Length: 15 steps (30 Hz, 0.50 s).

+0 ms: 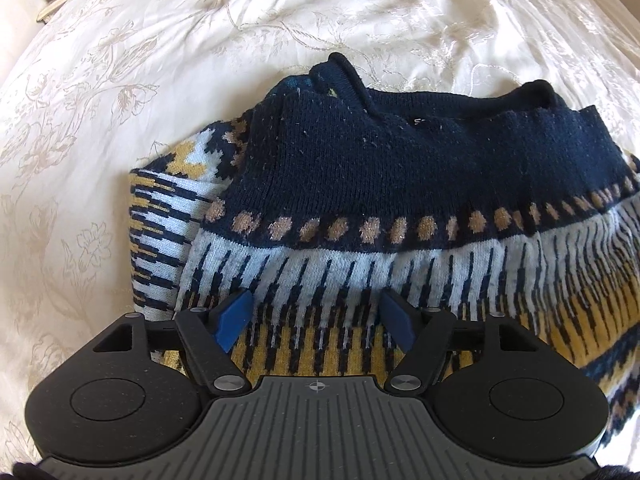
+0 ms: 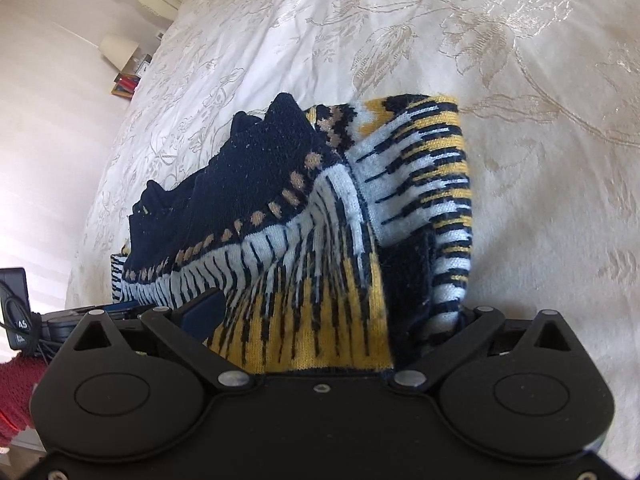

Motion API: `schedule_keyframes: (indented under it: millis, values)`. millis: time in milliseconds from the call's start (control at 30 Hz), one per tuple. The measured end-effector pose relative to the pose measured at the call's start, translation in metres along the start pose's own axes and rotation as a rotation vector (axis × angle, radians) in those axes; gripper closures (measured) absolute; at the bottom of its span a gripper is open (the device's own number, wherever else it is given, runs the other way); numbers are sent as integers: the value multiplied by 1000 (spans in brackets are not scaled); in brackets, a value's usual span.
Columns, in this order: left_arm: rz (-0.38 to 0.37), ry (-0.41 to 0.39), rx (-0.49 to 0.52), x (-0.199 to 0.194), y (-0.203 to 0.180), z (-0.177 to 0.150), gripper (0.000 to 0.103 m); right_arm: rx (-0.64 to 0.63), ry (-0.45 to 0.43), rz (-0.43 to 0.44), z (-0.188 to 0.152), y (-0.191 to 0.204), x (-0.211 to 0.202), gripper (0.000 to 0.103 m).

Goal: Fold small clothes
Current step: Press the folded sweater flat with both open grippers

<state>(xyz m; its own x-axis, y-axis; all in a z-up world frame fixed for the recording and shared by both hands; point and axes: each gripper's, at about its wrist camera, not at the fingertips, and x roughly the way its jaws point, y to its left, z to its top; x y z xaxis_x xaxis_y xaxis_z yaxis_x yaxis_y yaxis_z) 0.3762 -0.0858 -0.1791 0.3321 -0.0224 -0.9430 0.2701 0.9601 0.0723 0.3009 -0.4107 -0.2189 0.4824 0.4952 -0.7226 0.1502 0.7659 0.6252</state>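
Your navy, white and mustard patterned knit sweater (image 1: 400,208) lies on the cream bedspread with embroidered flowers (image 1: 120,120), partly folded: the plain navy collar end sits farthest from you, and one patterned sleeve is tucked in along the left side in the left wrist view.

Your left gripper (image 1: 316,320) is over the near yellow-striped band of the sweater. Its blue pads (image 1: 232,320) stand wide apart with knit showing between them; nothing is pinched.

Your right gripper (image 2: 320,320) sits low against the sweater's edge. The fabric (image 2: 320,240) rises and bunches between the two fingers, with a folded sleeve (image 2: 432,200) draped toward the right finger. Only the left blue pad (image 2: 204,308) shows; the right one is buried under knit. The fingers look spread, but you cannot tell whether cloth is actually held.

A lamp with a pale shade (image 2: 118,50) stands on a bedside surface beyond the bed's far edge.
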Motion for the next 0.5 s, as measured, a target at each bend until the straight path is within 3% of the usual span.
schedule_keyframes:
  millis: [333,500]
  values:
    - [-15,50,-6,3,1,19,34,-45,39,-3,4,2,4,0]
    - [-14,7,-62,-23,-2,19,40,-48,27,23,2,-1,2,0]
